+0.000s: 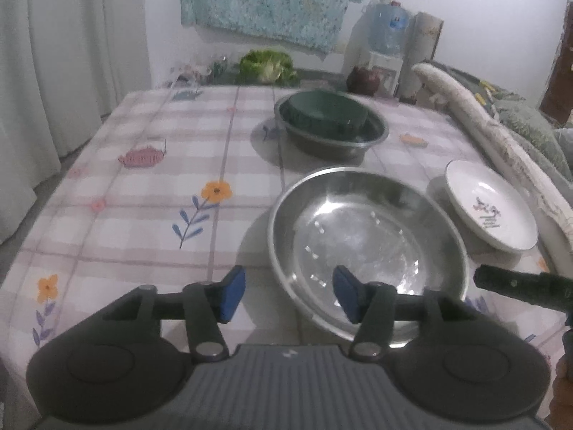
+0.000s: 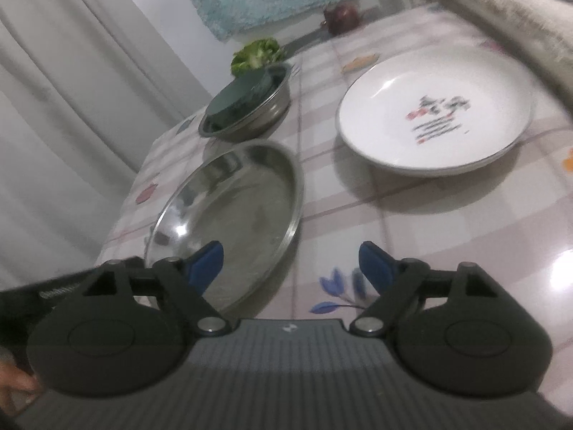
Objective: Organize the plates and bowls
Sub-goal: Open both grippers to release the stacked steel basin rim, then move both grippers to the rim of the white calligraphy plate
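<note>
Steel plate (image 1: 365, 247) just beyond the spread left claw (image 1: 288, 295)

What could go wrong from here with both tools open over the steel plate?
1. The left tool straddles the steel plate's near rim; closing could tip or slide it on the glossy tablecloth.
2. The white plate sits close to the table's side edge, so a nudge might push it off.

Dim, cool indoor light, soft blur throughout, fisheye bending and dark corners at the edges, white glare on the wide shallow steel pan (image 1: 365, 243), glossy checked tablecloth (image 2: 447, 236) reflecting bright spots, soft shadows beside the dishes.
</note>
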`<state>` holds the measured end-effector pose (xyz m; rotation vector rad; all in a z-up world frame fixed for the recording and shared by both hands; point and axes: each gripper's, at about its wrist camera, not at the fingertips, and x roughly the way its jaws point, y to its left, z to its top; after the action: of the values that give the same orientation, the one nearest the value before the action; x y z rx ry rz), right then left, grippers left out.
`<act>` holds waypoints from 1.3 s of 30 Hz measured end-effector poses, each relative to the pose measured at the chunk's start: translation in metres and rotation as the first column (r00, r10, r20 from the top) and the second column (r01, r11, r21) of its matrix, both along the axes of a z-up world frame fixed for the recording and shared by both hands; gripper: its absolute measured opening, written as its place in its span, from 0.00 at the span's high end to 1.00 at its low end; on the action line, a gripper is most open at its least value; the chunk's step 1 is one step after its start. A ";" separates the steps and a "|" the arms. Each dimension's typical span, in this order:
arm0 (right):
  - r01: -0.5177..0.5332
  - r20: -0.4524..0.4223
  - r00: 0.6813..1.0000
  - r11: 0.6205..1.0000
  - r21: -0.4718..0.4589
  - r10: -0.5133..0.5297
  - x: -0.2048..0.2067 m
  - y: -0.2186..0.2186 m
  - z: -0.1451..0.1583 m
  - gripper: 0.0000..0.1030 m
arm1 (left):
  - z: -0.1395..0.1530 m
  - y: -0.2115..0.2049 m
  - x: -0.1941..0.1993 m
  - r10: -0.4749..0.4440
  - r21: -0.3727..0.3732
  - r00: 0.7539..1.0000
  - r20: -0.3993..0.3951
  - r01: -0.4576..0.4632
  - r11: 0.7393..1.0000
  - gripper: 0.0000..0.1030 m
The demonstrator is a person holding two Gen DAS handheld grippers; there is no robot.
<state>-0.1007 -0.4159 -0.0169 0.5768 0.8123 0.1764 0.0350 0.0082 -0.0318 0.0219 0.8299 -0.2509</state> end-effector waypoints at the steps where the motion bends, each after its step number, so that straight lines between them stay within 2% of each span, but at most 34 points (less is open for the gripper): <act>1: 0.016 0.005 1.000 1.000 -0.016 -0.016 -0.004 -0.004 0.002 0.15 | 0.004 -0.001 -0.001 -0.008 0.000 1.000 0.010 0.008 1.000 0.41; 2: 0.032 0.011 0.999 0.999 -0.027 -0.031 -0.007 -0.008 0.004 0.09 | 0.008 -0.004 -0.002 -0.017 0.001 1.000 0.020 0.017 1.000 0.40; 3: 0.048 0.022 0.999 0.998 -0.033 -0.048 -0.012 -0.012 0.005 0.08 | 0.012 -0.007 -0.002 -0.031 0.003 0.999 0.031 0.031 1.000 0.37; 8: 0.117 0.073 0.991 0.991 -0.065 -0.112 -0.029 -0.039 0.013 0.08 | 0.029 -0.034 0.003 -0.127 -0.016 0.989 0.073 0.129 0.992 0.24; 17: 0.223 0.150 0.967 0.967 -0.122 -0.204 -0.038 -0.093 0.022 0.08 | 0.037 -0.117 0.037 -0.322 -0.034 0.946 0.030 0.323 0.946 0.21; 24: 0.266 0.150 0.958 0.953 -0.145 -0.244 -0.021 -0.129 0.012 0.08 | 0.023 -0.173 0.074 -0.370 0.017 0.929 0.028 0.370 0.929 0.21; 29: 0.269 0.146 0.958 0.951 -0.155 -0.247 0.001 -0.138 0.006 0.10 | 0.007 -0.205 0.099 -0.388 0.049 0.922 0.004 0.387 0.921 0.24; 31: 0.271 0.143 0.958 0.949 -0.159 -0.249 0.010 -0.139 0.003 0.11 | -0.001 -0.215 0.109 -0.391 0.053 0.920 -0.016 0.392 0.919 0.30; 34: 0.278 0.132 0.957 0.947 -0.161 -0.259 0.023 -0.145 -0.004 0.18 | -0.012 -0.227 0.122 -0.391 0.050 0.919 -0.057 0.393 0.918 0.37; 39: 0.279 0.099 0.959 0.949 -0.147 -0.266 0.039 -0.151 -0.018 0.35 | -0.027 -0.239 0.135 -0.390 0.045 0.915 -0.106 0.396 0.917 0.50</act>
<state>-0.0612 -0.5667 -0.0345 0.5211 0.6555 -0.1192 0.1699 -0.2312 -0.0588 0.2436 0.9251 -0.6094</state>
